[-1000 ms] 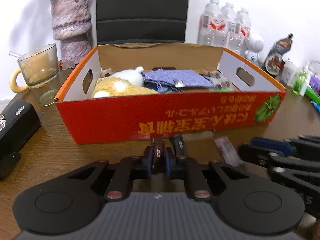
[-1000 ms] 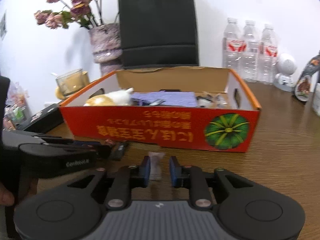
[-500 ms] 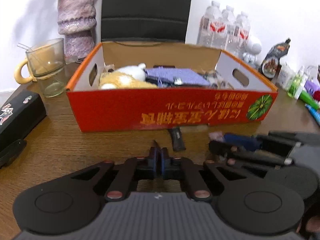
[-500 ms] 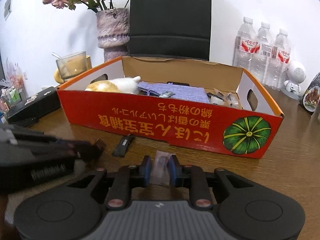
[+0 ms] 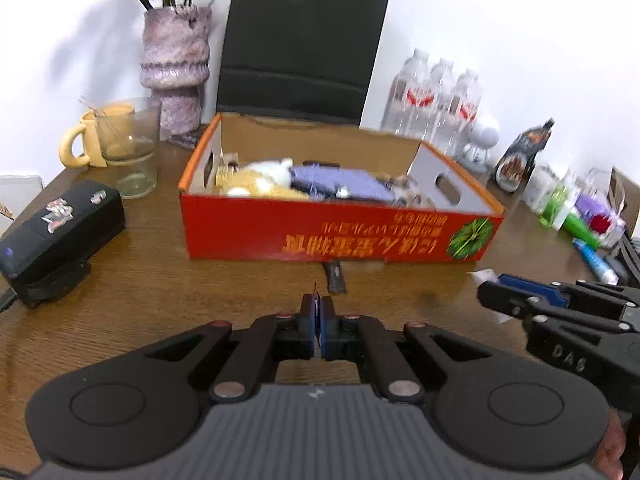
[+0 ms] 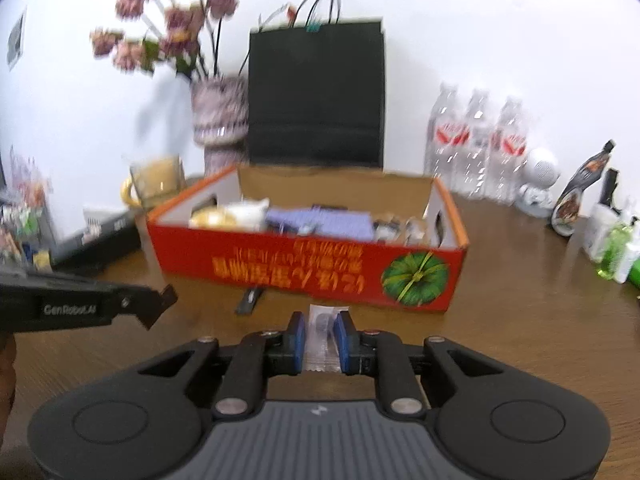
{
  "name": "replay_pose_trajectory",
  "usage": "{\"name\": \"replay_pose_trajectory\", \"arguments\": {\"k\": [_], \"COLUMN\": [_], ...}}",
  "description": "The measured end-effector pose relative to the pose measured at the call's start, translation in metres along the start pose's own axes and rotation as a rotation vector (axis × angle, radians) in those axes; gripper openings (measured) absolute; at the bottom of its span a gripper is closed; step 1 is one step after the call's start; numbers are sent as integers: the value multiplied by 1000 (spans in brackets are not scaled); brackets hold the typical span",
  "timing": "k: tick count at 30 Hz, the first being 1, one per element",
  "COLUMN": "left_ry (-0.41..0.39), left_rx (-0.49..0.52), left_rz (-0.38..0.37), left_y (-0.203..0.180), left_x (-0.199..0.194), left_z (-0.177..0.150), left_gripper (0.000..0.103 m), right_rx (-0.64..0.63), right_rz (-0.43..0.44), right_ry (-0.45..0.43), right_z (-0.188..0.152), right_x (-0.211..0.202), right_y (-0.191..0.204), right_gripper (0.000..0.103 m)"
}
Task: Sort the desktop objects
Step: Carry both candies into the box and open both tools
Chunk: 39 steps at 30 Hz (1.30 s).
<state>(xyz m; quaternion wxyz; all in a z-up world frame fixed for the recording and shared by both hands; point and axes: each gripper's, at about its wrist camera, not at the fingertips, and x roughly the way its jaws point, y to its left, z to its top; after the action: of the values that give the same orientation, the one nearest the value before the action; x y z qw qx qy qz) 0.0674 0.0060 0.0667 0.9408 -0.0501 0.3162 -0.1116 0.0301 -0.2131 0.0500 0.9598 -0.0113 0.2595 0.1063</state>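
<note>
An open red cardboard box (image 5: pixel 256 232) (image 6: pixel 288 268) stands on the wooden table with a plush toy, a purple pouch and small items inside. My left gripper (image 5: pixel 319 312) is shut on a thin dark flat item held edge-on above the table; it shows as a dark corner in the right wrist view (image 6: pixel 160 306). My right gripper (image 6: pixel 322 330) is shut on a small clear plastic packet (image 6: pixel 320 340), lifted off the table; it shows at the right of the left wrist view (image 5: pixel 486 278). A small black stick (image 5: pixel 334 278) (image 6: pixel 249 300) lies before the box.
A black case (image 5: pixel 60 236), a glass (image 5: pixel 130 148) and a yellow mug stand at left. A vase (image 5: pixel 176 68), a black bag (image 5: pixel 300 40) and water bottles (image 5: pixel 436 96) are behind the box. Bottles and tubes (image 5: pixel 572 220) crowd the right edge.
Both grippers have risen and pulled back from the box. The left closed fully on its thin item, which turned edge-on. The right gripper lifted the packet off the table.
</note>
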Motion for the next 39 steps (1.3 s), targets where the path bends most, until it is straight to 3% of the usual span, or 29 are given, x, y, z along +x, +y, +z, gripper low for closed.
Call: {"name": "replay_pose_trajectory", "arguments": {"k": [3,7,10,12,15,18,23,24,25,27,28,29,34,39], "left_ry": [-53,-108,-66,17,164,265,337,340,339,333,334,345,398,426], "left_rx": [5,46,29,13,15,-41,-54,-50,-52,-49,-29,-7,-12,-93], "left_rz": [-19,-41,-50,-40,18,55,68,82,103,137,146,156,164,159], "left_y": [-4,-13,-13,-10,-4,13,27,28,31,33,33,33,30,33], "left_x": [-14,-6,30,71,139,188,233,236,238,239,238,236,222,193], "left_z": [21,83,137,164,189,192,193,193,193,193,193,193,196,194], "left_gripper": [3,3,3,3,3,3,6,18,48,74,80,82,101,103], "right_rx": [-10,-34,-2,21,78,123,129,130,129,132,148,162,166,154], "right_rz": [-11,-37,-9,1,33,40,58,66,70,76,68,58,-5,-22], "right_ry": [-64,-109,-74,9,221,372,500,523,534,555,554,556,629,662], "right_z": [18,61,113,145,174,176,162,157,155,150,151,152,161,167], "right_x": [-16,-11,16,49,115,175,231,238,241,247,246,246,235,208], "right_y": [-5,-16,-35,-47,-61,-68,-70,-70,-69,-69,-72,-74,-76,-69], "right_gripper": [15,15,15,16,16,16,20,25,31,66,74,83,87,87]}}
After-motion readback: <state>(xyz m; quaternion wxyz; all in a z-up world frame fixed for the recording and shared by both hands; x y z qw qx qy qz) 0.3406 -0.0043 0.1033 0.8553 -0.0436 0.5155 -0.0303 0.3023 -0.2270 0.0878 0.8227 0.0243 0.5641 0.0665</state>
